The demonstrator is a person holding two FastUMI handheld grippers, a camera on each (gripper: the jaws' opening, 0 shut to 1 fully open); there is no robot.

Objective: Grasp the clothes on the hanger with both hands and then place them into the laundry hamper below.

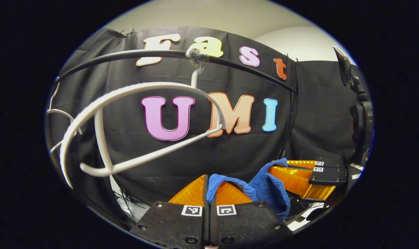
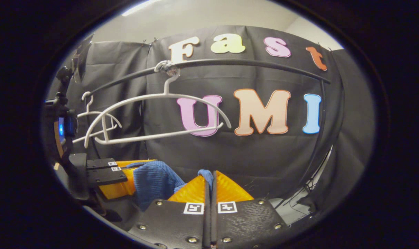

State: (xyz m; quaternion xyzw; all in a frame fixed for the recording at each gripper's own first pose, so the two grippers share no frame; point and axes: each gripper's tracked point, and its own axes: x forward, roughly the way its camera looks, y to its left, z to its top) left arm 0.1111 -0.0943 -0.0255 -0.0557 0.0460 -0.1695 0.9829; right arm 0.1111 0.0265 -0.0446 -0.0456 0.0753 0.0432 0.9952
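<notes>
A blue knitted garment (image 1: 264,188) hangs between my two grippers, off the hanger. My left gripper (image 1: 207,179) is shut on one bunched edge of it. In the left gripper view, my right gripper (image 1: 274,168) shows at the right with the cloth draped over its tips. In the right gripper view, my right gripper (image 2: 211,174) is shut on a small fold of the blue garment (image 2: 154,183), and the left gripper (image 2: 135,169) holds the other end at the left. The bare white hanger (image 1: 143,121) (image 2: 154,116) hangs tilted from the black rail (image 1: 161,53) (image 2: 237,62), above both grippers.
A second white hanger (image 2: 95,121) (image 1: 62,114) hangs farther along the rail. The rail's black upright (image 2: 320,138) and loose cables (image 2: 299,197) run down at the right. A black cloth wall stands close behind everything.
</notes>
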